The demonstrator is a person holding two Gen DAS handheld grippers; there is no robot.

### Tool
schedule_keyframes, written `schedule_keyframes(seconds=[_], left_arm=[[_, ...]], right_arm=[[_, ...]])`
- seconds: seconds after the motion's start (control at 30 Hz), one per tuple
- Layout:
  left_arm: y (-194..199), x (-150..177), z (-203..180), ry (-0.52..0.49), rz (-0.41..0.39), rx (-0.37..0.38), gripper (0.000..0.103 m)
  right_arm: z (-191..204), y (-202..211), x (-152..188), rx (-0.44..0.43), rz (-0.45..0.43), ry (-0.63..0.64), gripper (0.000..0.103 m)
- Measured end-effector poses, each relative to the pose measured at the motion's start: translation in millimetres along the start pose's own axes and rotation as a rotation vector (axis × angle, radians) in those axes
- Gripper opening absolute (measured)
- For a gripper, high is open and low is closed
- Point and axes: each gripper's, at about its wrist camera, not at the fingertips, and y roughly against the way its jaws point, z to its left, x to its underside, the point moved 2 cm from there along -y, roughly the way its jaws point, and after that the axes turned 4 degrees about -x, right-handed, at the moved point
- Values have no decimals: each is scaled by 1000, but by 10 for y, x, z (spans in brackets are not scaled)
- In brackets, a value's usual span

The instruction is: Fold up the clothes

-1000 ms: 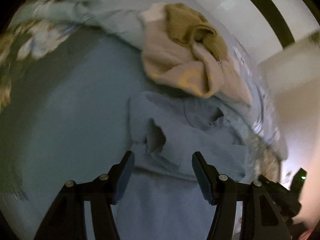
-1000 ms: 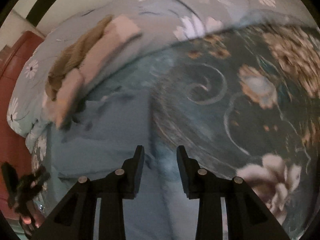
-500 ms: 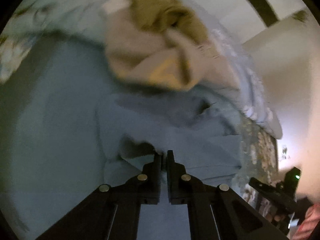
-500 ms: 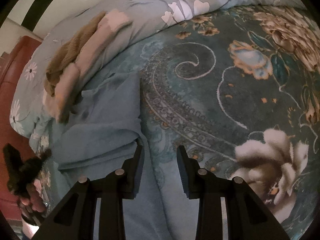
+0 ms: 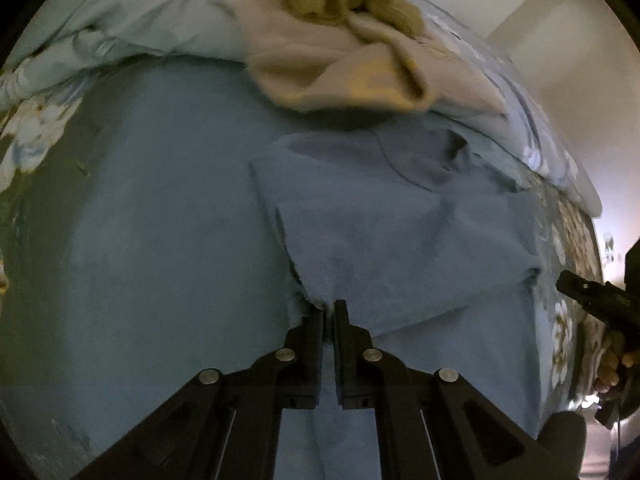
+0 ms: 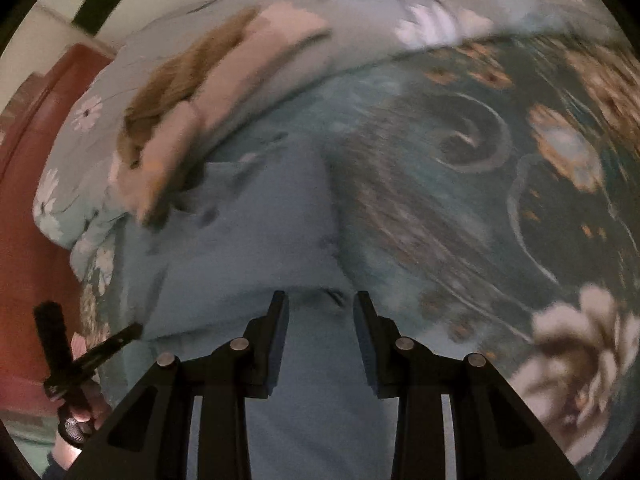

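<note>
The left claw (image 5: 328, 307) is pinching a corner of the blue shirt (image 5: 400, 248) lying along the bed (image 6: 500, 200), while the right claw (image 6: 320, 300), released, is hanging over its opposite edge.

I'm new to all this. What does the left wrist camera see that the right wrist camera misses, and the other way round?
Only the left wrist view shows the left gripper close up, its fingers shut on a corner of the blue garment, and a pale wall behind the bed.

Only the right wrist view shows the right gripper with its fingers apart above the cloth, the dark floral bedspread spreading wide, and something red-brown beside the bed.

Both show the blue garment, the heap of beige and olive clothes beyond it, the pale flowered quilt, and the other gripper at the edge.
</note>
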Motion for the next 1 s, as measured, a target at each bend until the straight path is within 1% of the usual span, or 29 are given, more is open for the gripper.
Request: schedule_keyframes(seconds=[0.07, 0.2, 0.27, 0.37, 0.4, 0.43, 0.5, 0.57, 0.63, 0.7, 0.77, 0.83, 0.9, 0.93, 1.0], left_arm=[[-20, -30, 18, 11, 3, -11, 5], [-93, -65, 30, 22, 35, -45, 7], [-111, -89, 49, 43, 57, -47, 8], [38, -90, 29, 69, 44, -12, 9], [111, -72, 23, 78, 36, 4, 14], [178, -3, 32, 91, 26, 9, 17], [312, 135, 50, 118, 7, 19, 39], [439, 277, 71, 145, -9, 28, 47], [459, 477, 112, 171, 14, 36, 47], [411, 721, 118, 196, 50, 37, 47], [364, 973, 172, 222, 87, 24, 47], [325, 1168, 224, 257, 116, 24, 47], [306, 1316, 250, 296, 134, 52, 47], [292, 1384, 256, 314, 147, 69, 47], [238, 1521, 239, 341, 192, 99, 47]], right_arm=[[93, -107, -58, 0, 22, 36, 34], [57, -420, -64, 64, 104, 46, 34], [27, -475, -59, 76, 129, 47, 34], [56, -306, -84, 35, 94, 39, 34], [54, -219, -73, 18, 80, 35, 34], [47, -133, -57, 1, 67, 30, 34], [-38, 28, 62, -28, 52, 2, 34], [-163, 112, 256, -52, 71, -35, 34], [-321, 175, 481, -58, 103, -61, 34], [-486, 216, 750, -46, 141, -80, 34], [-652, 258, 980, -35, 169, -107, 34], [-754, 283, 1164, -69, 193, -143, 34], [-818, 284, 1314, -110, 213, -176, 35], [-835, 275, 1377, -132, 222, -192, 37], [-843, 263, 1465, -166, 231, -211, 37]])
